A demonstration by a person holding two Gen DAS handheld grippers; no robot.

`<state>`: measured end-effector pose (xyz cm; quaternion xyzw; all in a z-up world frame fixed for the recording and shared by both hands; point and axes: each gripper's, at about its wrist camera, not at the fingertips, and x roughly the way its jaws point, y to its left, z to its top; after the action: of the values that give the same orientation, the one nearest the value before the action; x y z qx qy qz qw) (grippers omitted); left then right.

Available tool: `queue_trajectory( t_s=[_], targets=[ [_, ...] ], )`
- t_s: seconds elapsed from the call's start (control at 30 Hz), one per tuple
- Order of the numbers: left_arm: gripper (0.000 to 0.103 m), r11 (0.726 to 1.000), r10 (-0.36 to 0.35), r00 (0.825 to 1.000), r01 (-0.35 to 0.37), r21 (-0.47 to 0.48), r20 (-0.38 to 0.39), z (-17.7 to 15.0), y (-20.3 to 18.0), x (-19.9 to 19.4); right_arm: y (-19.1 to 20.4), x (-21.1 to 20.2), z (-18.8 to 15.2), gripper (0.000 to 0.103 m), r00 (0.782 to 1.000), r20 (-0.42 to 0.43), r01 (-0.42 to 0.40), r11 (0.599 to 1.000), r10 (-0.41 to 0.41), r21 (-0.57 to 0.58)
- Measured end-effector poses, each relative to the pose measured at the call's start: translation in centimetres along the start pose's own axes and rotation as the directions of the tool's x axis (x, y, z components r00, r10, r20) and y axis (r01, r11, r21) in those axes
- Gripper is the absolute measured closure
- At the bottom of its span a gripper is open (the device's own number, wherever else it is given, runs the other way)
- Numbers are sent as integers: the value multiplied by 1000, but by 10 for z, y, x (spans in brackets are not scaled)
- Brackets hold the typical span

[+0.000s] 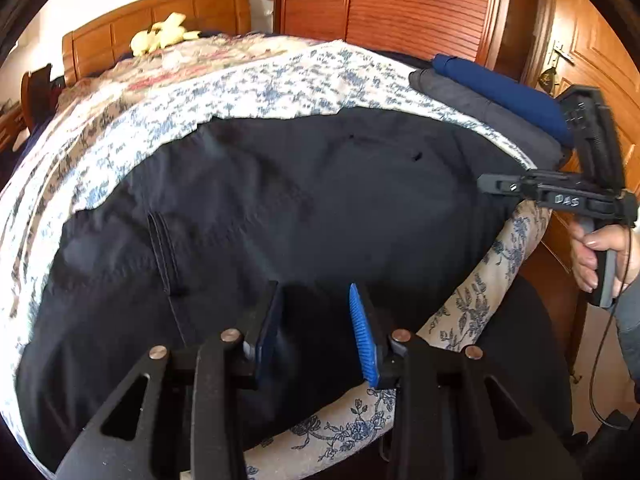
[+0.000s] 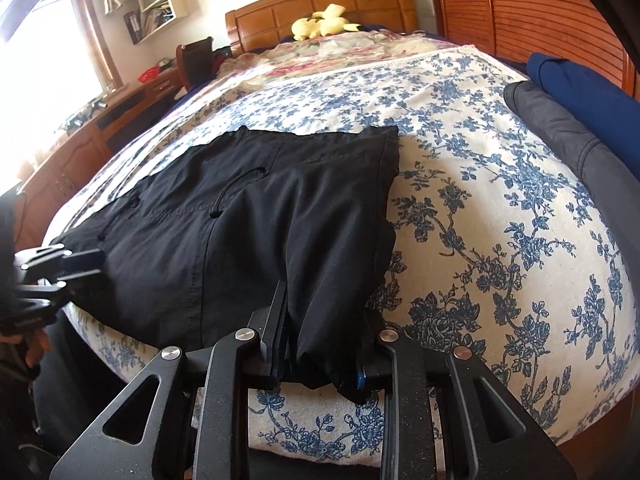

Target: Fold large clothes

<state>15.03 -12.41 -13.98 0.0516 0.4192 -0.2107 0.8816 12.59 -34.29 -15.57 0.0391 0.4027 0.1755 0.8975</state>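
Observation:
A large black garment (image 1: 256,208) lies spread on the bed's blue floral cover (image 1: 280,80); it also shows in the right wrist view (image 2: 240,216), partly folded. My left gripper (image 1: 316,320) hovers over the garment's near edge, jaws apart, blue pads showing, nothing between them. My right gripper (image 2: 324,344) sits at the garment's near right corner, and black cloth is bunched between its fingers. The right gripper also shows at the right edge of the left wrist view (image 1: 496,182), and the left gripper at the left edge of the right wrist view (image 2: 80,264).
A folded grey garment (image 2: 568,140) and a folded blue one (image 2: 592,92) lie at the bed's right edge. A yellow plush toy (image 2: 324,22) rests by the wooden headboard (image 2: 320,4). A wooden wardrobe (image 1: 400,4) stands on the right, a desk (image 2: 100,120) on the left.

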Motion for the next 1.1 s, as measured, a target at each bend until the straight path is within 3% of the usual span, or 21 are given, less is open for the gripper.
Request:
queue_trajectory(
  t_s=[0.3,0.4,0.53,0.83,1.1],
  targets=[
    [67,1000,3,1000,-4,-9,-10,-7,1,7,10,-30,14,86,988,112,-105,994,103,13],
    [67,1000,2,1000,-2,-29,12,-7,7,-9,24,-38,22,86,984,140,-106,994,106,-10],
    [66,998,17,995,-11,-56,96,-9,22,-51,47,-47,39,87,975,176,-127,991,133,-43],
    [67,989,96,972,-69,-131,214,-28,78,-126,151,-52,78,87,953,199,-184,959,228,-215],
    [66,969,176,955,-126,-213,239,-59,120,-160,259,-10,90,87,935,108,-284,894,339,-347]
  ],
)
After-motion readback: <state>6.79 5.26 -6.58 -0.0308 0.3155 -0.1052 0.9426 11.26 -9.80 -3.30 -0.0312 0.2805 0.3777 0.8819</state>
